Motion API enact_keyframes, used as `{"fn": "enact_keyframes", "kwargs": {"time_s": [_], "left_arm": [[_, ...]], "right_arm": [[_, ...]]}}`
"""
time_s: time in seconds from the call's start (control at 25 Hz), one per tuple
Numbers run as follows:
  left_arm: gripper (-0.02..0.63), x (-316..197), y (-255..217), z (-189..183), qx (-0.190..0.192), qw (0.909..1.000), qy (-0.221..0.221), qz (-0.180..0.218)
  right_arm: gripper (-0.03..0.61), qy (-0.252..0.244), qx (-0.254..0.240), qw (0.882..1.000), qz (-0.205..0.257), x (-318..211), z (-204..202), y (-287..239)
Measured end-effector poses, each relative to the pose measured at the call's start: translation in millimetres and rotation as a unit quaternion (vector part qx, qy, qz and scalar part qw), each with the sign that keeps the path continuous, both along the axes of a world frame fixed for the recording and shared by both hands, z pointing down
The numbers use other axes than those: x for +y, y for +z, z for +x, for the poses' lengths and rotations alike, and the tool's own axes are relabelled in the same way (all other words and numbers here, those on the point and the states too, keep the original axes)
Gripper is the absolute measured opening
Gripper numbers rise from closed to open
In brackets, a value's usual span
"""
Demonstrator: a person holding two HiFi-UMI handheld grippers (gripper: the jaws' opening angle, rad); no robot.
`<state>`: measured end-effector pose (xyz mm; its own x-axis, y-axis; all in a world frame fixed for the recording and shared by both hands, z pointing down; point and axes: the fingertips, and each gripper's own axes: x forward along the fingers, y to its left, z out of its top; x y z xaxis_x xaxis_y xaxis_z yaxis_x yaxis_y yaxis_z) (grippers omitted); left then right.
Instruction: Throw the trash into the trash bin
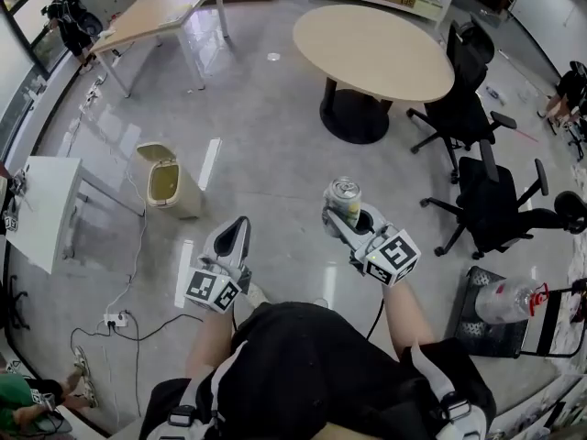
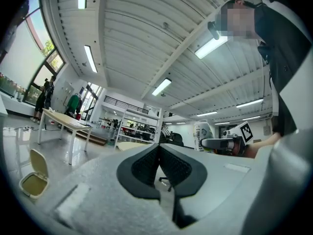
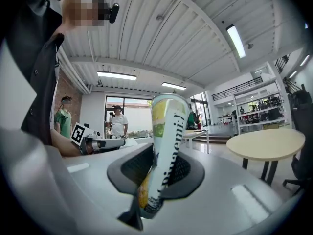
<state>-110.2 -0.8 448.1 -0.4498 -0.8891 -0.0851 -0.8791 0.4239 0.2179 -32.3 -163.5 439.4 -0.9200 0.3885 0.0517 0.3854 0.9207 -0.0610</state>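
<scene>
The head view shows the whole floor. The trash bin (image 1: 165,181) stands on the floor, to the left of and a little farther than the left tongs (image 1: 240,224), with its lid turned up. A round table (image 1: 371,49) stands far to the right and black office chairs (image 1: 477,108) at the right.

This view does not show how the tongs stand; the two gripper views do. In the left gripper view the left tongs (image 2: 159,155) are closed, pad against pad, with nothing between them. Low at the left is the trash bin (image 2: 33,180), and at the right the can (image 2: 202,136) shows in the other tongs.

In the right gripper view the right tongs (image 3: 156,173) are closed on the can (image 3: 164,151), which leans a little to the right between the pads. Only this view shows two people (image 3: 117,124) standing far away by the windows.

The can is white with yellow and green patches. Dark letters run along its side, but I cannot read the whole word. Each tongs carries a cube with black and white square markers (image 1: 213,290).

Both forearms reach forward from the body. Both tongs point level. In the head view the can (image 1: 346,198) stands upright at the tip of the right tongs (image 1: 341,213), well apart from the bin.
</scene>
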Motion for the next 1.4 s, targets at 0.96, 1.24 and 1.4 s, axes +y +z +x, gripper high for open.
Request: {"fn": "enact_keyframes", "kwargs": {"time_s": [0.96,1.24,1.4], "left_arm": [[0.000,238.5,-6.8,-136.2,-0.027,0.9763,-0.214,0.016],[0.000,305.0,1.4,-136.0,-0.019,0.9592,-0.282,0.020],[0.000,316.8,2.8,-137.1,-0.003,0.9535,-0.298,0.045]], "right_arm": [[0.061,-0.210,0.011,0.978,-0.014,224.2,-185.2,6.9],[0.061,-0.298,0.015,0.954,0.025,303.2,-197.6,23.2],[0.061,-0.333,0.025,0.943,0.012,324.1,-206.7,26.5]]}}
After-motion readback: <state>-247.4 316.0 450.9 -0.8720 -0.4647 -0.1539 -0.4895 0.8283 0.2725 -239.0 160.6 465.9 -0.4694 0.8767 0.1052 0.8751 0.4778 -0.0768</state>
